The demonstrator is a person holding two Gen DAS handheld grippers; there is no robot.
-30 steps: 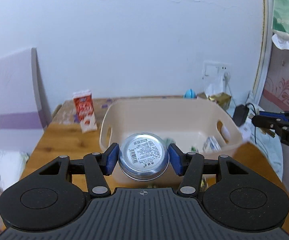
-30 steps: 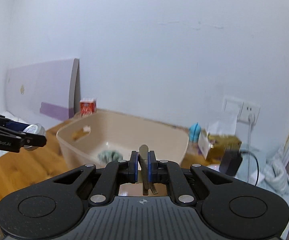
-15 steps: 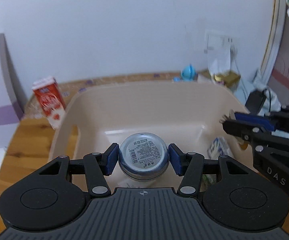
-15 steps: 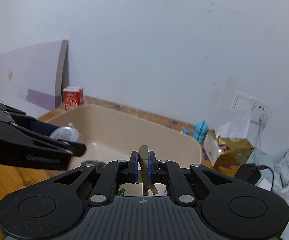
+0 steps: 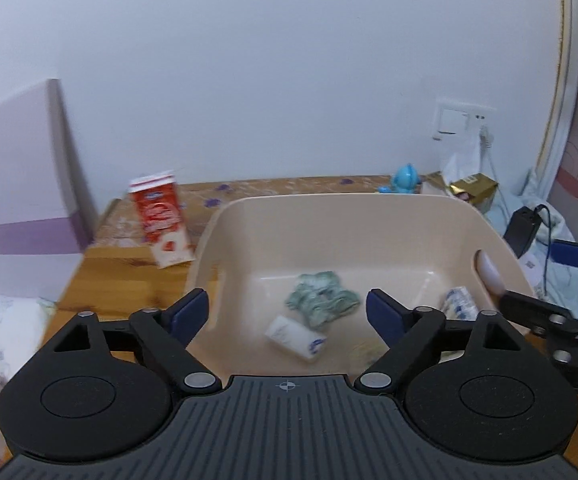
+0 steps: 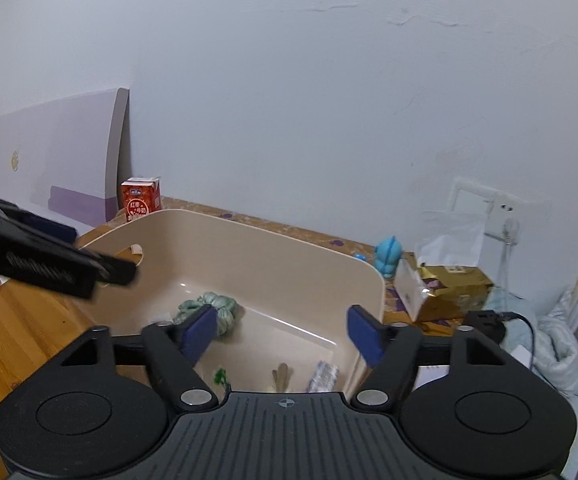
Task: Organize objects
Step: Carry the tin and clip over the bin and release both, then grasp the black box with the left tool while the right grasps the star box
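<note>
A beige plastic bin (image 5: 353, 216) (image 6: 249, 248) stands on the wooden table. Inside lie a green cloth bundle (image 5: 323, 298) (image 6: 213, 308), a white packet (image 5: 295, 336), a blue-and-white packet (image 5: 459, 304) (image 6: 323, 376) and a thin brown stick (image 6: 281, 374). My left gripper (image 5: 287, 314) is open and empty above the bin's near side. My right gripper (image 6: 281, 330) is open and empty above the bin's right part. The tin can is out of sight.
A red milk carton (image 5: 161, 218) (image 6: 141, 200) stands left of the bin. A blue toy (image 5: 405, 178) (image 6: 389, 256) and a gold pack (image 6: 445, 290) sit at the back right by a wall socket (image 6: 489, 212). A purple-and-white board (image 5: 21, 184) leans at left.
Both grippers opened. The left one let go of the tin can and the right one let go of the brown stick, which now lies in the bin.
</note>
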